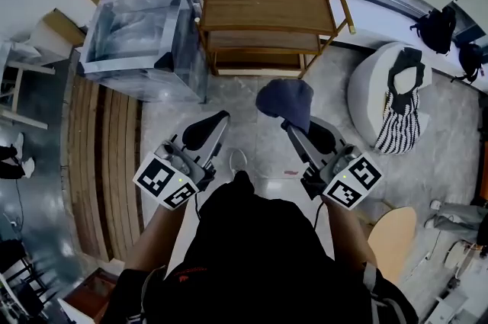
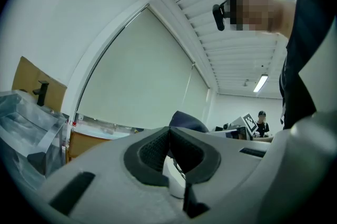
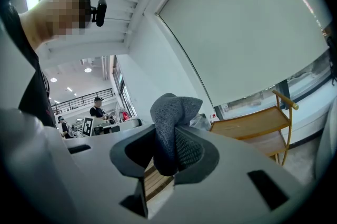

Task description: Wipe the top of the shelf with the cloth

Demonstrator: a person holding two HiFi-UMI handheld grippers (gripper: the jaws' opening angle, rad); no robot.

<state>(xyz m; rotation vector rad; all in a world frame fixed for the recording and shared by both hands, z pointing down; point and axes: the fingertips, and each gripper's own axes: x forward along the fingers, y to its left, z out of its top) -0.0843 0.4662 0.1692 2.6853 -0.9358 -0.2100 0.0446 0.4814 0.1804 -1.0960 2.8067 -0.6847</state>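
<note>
A wooden shelf [image 1: 267, 10] with three tiers stands against the far wall, its top bare. My right gripper [image 1: 292, 124] is shut on a dark blue-grey cloth [image 1: 286, 101], which bunches above the jaws and hangs in the air short of the shelf. In the right gripper view the cloth [image 3: 171, 128] is pinched between the pads, with the shelf [image 3: 253, 123] off to the right. My left gripper [image 1: 204, 130] hovers beside it at the left, jaws pressed together with nothing between them; the left gripper view [image 2: 169, 152] shows the pads meeting.
A clear plastic storage box [image 1: 141, 40] stands left of the shelf. A white round seat [image 1: 381, 90] with a striped bag [image 1: 400, 117] sits at the right. Wooden slats [image 1: 107, 162] cover the floor at the left. Black bags [image 1: 438, 25] lie on the window ledge.
</note>
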